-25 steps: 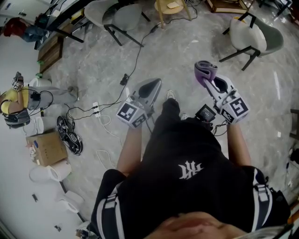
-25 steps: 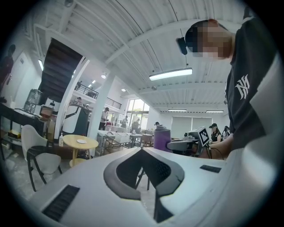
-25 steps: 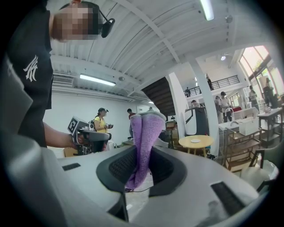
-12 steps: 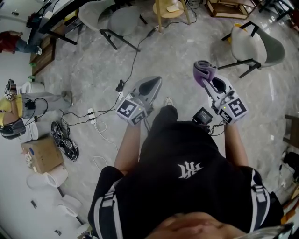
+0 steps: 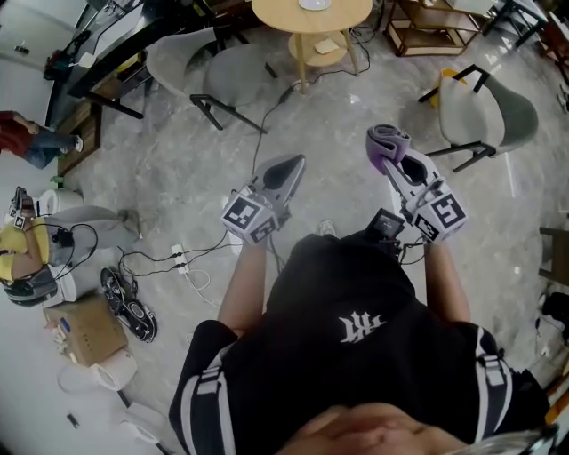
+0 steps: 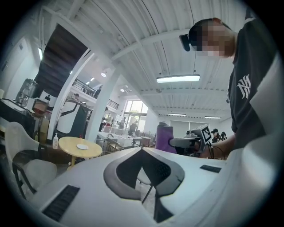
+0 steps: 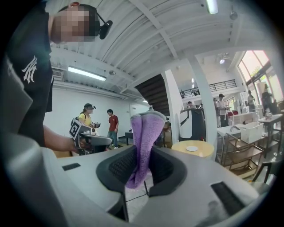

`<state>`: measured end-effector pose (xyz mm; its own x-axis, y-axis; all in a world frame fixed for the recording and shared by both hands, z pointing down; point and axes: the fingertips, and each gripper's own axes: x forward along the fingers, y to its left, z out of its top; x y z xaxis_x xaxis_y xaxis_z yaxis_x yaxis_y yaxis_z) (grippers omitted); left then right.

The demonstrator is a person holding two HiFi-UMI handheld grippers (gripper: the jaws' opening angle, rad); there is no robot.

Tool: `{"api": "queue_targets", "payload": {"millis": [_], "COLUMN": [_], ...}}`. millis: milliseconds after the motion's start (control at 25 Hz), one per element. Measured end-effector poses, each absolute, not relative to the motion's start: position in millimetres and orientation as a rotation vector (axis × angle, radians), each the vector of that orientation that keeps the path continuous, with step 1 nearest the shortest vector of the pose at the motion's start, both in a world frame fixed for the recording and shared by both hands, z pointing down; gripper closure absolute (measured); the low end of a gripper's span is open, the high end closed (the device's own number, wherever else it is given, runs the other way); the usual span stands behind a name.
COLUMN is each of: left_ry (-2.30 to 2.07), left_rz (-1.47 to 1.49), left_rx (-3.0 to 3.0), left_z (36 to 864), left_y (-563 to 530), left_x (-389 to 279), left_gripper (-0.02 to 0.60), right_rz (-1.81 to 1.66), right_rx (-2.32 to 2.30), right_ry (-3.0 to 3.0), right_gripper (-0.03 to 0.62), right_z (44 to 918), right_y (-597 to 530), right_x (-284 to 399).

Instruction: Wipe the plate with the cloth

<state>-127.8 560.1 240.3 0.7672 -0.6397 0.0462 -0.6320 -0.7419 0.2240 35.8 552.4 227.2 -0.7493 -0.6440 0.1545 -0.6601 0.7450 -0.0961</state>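
We've walked fwd: the round pale-wood table [image 5: 284, 16] w/ the small white plate [image 7: 192, 148] now shows at the head view's top edge, still well apart from us. Right gripper [image 5: 393, 153] is clamped on the folded purple cloth [image 7: 143, 137]. Left gripper [image 5: 286, 169] has its jaws together, empty. There's open floor between the left grey chair [image 5: 191, 53] & the right grey chair [image 5: 484, 89]; a black cable [image 5: 260, 115] crosses the path.

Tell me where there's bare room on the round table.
The table is bare all round the plate at its middle. A chair crowds its left side.
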Motion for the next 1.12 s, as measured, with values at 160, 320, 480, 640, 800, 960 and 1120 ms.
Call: {"api": "queue_targets", "payload": {"millis": [160,320,480,640,800,960,1120], "left_ry": [-1.017,-0.980,-0.976,-0.997,-1.013,-1.029,-1.048], "left_rz": [-0.088,-0.080,-0.075,-0.066,-0.030,0.008,0.034], "left_rx": [2.705,2.708,2.708,2.686,2.671,2.658,2.668], "left_z": [235.6,236.3,237.2,244.4,252.6,254.7,245.3], "left_y": [530.6,507.3,477.7,444.0,403.6,356.8,310.9], "left_x": [-140.4,-132.7,-132.2,-133.1,-121.8,-113.3,-108.8], "left_gripper": [0.566,0.566,0.566,0.566,0.566,0.566,0.566], "right_rz": [0.221,0.240,0.243,0.257,0.281,0.297,0.311], "right_rx": [1.082,1.109,1.110,1.102,1.089,1.071,1.053], "right_ry": [-2.809,-2.797,-2.805,-2.809,-2.827,-2.848,-2.870], "right_gripper": [0.517,0.517,0.517,0.517,0.517,0.517,0.517], "right_z": [228.3,231.9,232.8,240.5,247.4,250.5,248.9], "right_y": [528.7,505.3,476.0,439.2,391.7,341.6,289.6], "right_x": [28.9,34.0,33.1,36.8,48.4,57.0,63.3]}}
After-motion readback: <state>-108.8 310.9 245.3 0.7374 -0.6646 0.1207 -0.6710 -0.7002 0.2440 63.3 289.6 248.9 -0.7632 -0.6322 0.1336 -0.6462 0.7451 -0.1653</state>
